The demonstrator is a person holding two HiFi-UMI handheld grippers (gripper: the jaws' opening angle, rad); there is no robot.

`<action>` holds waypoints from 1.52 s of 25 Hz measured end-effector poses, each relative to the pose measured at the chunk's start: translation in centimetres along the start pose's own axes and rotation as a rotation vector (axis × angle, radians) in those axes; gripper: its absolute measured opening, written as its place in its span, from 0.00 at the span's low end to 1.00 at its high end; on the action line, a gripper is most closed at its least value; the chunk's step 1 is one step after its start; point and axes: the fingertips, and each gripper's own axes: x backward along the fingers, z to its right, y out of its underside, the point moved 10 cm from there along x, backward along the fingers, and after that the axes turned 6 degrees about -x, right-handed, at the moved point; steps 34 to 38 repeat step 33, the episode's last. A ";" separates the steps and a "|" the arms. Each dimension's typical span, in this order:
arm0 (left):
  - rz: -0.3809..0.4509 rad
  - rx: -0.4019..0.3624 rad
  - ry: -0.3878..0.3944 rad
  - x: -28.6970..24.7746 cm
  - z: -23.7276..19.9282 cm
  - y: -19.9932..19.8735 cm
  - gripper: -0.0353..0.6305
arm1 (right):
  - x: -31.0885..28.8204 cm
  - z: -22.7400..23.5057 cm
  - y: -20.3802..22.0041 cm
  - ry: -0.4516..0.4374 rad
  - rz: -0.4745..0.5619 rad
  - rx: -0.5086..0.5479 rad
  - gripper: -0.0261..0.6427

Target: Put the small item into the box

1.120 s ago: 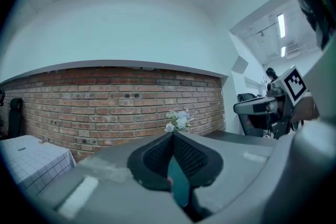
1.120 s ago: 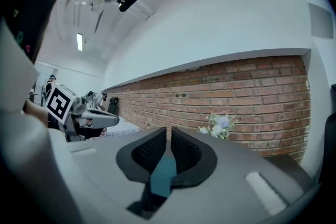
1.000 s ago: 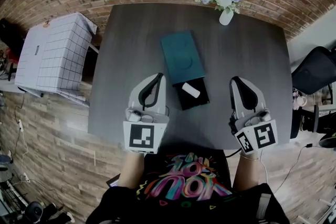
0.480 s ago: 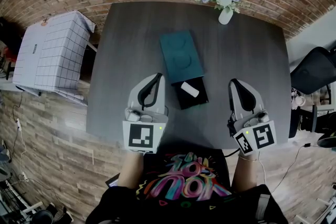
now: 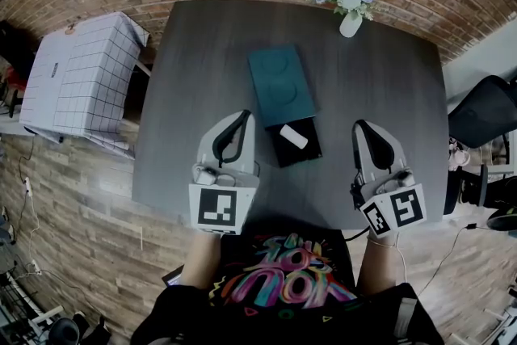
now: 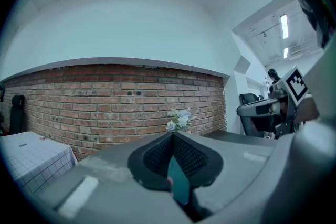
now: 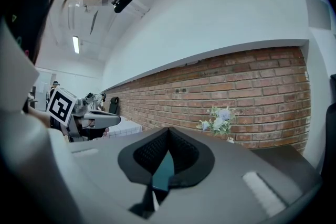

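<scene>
A black open box (image 5: 300, 149) sits on the dark table (image 5: 202, 52), with the small white item (image 5: 293, 136) lying inside it. Its teal lid (image 5: 280, 85) lies just beyond, touching the box's far end. My left gripper (image 5: 245, 117) hovers left of the box, jaws shut and empty. My right gripper (image 5: 360, 124) is right of the box, also shut on nothing. In the left gripper view the jaws (image 6: 172, 136) meet at the tip, with a sliver of the teal lid (image 6: 179, 183) showing between them. The right gripper view shows its jaws (image 7: 168, 131) closed likewise.
A white vase of flowers (image 5: 349, 0) stands at the table's far right edge. A white checked box (image 5: 77, 81) sits off the table to the left. A black chair (image 5: 485, 113) is at the right. A brick wall runs behind.
</scene>
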 end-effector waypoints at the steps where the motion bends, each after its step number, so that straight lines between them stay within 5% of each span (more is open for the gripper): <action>1: 0.000 -0.001 -0.001 0.0 0.0 0.0 0.06 | 0.0 0.0 0.0 -0.001 0.000 -0.001 0.04; 38: 0.008 0.003 0.014 -1.0 -0.1 0.5 0.06 | -0.1 0.9 0.8 -0.014 -0.036 -0.006 0.04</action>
